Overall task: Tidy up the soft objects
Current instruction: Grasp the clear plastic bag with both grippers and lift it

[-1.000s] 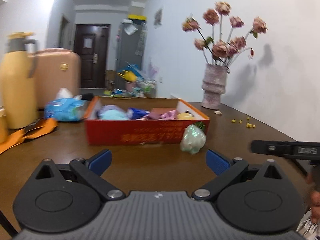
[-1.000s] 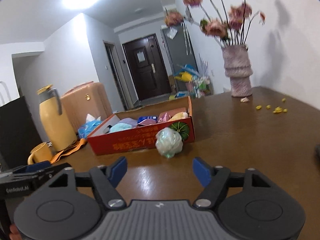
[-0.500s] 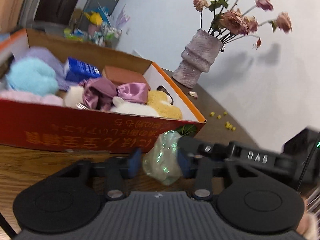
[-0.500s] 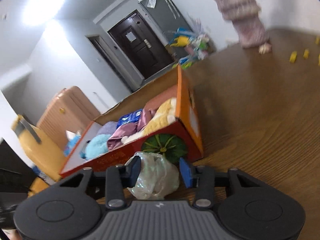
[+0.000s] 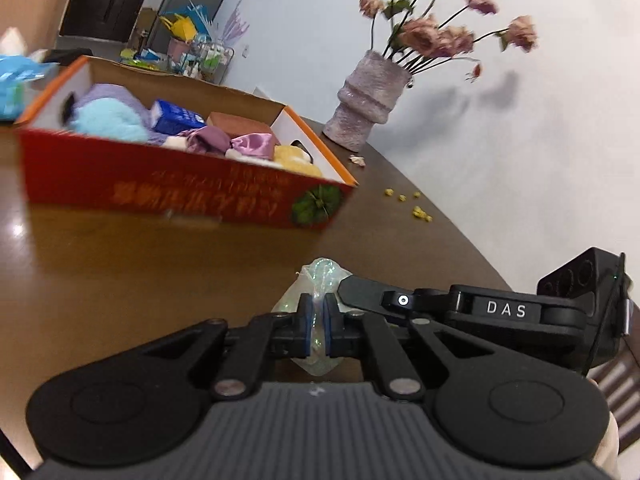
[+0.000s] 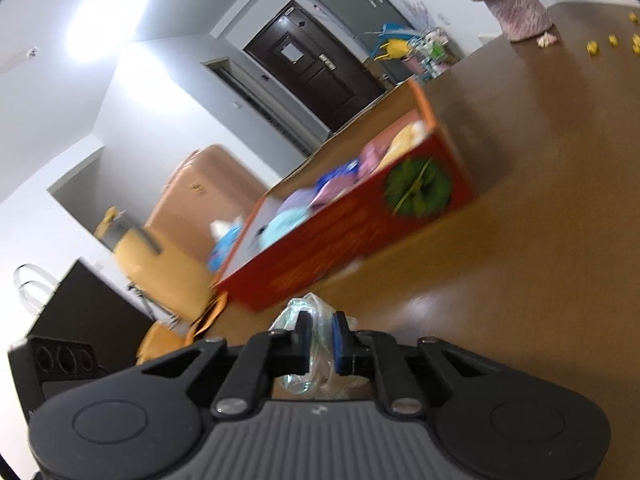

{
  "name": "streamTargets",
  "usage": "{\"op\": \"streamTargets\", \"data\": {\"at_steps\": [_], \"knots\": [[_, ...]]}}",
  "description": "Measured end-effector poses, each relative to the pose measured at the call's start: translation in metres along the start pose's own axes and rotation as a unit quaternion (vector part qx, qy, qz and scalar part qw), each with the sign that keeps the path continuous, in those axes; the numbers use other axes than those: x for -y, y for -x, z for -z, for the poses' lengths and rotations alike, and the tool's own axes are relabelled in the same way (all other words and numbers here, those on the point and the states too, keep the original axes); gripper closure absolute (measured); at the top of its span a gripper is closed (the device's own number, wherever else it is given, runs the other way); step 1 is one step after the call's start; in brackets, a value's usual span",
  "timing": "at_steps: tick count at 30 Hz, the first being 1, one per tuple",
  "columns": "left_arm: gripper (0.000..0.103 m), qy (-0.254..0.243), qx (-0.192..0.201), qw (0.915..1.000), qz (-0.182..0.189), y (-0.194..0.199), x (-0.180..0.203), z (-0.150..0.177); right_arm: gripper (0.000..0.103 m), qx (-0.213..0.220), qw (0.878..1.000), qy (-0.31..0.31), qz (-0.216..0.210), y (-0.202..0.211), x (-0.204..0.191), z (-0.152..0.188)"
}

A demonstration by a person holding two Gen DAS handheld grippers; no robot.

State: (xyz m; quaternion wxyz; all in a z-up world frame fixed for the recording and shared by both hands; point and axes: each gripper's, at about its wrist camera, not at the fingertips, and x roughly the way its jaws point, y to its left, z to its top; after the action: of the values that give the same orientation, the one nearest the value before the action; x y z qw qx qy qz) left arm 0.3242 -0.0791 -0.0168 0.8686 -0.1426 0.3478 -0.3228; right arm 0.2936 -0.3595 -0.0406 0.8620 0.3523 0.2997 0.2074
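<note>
Both handheld tongs tilt down over the brown worktop (image 5: 120, 264), meeting side by side. The left tongs (image 5: 316, 328) are clenched on a crumpled iridescent plastic bag (image 5: 320, 280). The right tongs (image 6: 322, 338) are closing, pads already pressing the same bag (image 6: 308, 308). It sits just before the red box (image 5: 160, 188) of soft items

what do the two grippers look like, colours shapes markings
Both match: the left gripper and right gripper have black linkage arms on round pivot discs, silver screws, blue finger pads and a ribbed grey body. The right gripper's side, seen from the left wrist view, bears white "DAS" lettering.
</note>
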Motion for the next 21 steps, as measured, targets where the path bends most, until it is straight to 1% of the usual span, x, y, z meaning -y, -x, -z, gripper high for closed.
{"op": "streamTargets", "data": {"at_steps": [3, 5, 7, 9, 12, 14, 17, 18, 21], "knots": [[0.097, 0.028, 0.017, 0.9995, 0.000, 0.041, 0.001, 0.029, 0.093, -0.010, 1.000, -0.018, -0.019, 0.018, -0.018, 0.030], [0.097, 0.047, 0.025, 0.9986, -0.002, 0.064, -0.001, 0.049, 0.092, -0.019, 0.999, -0.018, -0.028, 0.028, -0.028, 0.048], [0.097, 0.064, 0.028, 0.9976, -0.007, 0.083, -0.003, 0.066, 0.092, -0.031, 0.999, -0.013, -0.030, 0.033, -0.039, 0.066], [0.097, 0.067, 0.030, 0.9971, -0.018, 0.096, -0.004, 0.082, 0.090, -0.039, 0.999, -0.008, -0.026, 0.037, -0.047, 0.082], [0.097, 0.061, 0.031, 0.9965, -0.047, 0.103, -0.007, 0.095, 0.080, -0.040, 0.999, 0.002, -0.012, 0.037, -0.054, 0.101], [0.097, 0.059, 0.032, 0.9958, -0.063, 0.104, -0.010, 0.101, 0.079, -0.036, 0.999, 0.015, -0.007, 0.040, -0.059, 0.108], [0.097, 0.066, 0.037, 0.9954, -0.058, 0.105, -0.012, 0.103, 0.080, -0.011, 0.999, 0.029, -0.011, 0.053, -0.064, 0.113], [0.097, 0.063, 0.039, 0.9955, -0.058, 0.104, -0.012, 0.104, 0.080, -0.007, 0.999, 0.032, -0.005, 0.055, -0.065, 0.115], [0.097, 0.062, 0.037, 0.9954, -0.063, 0.100, -0.014, 0.106, 0.080, -0.008, 0.999, 0.034, 0.011, 0.052, -0.060, 0.118]]}}
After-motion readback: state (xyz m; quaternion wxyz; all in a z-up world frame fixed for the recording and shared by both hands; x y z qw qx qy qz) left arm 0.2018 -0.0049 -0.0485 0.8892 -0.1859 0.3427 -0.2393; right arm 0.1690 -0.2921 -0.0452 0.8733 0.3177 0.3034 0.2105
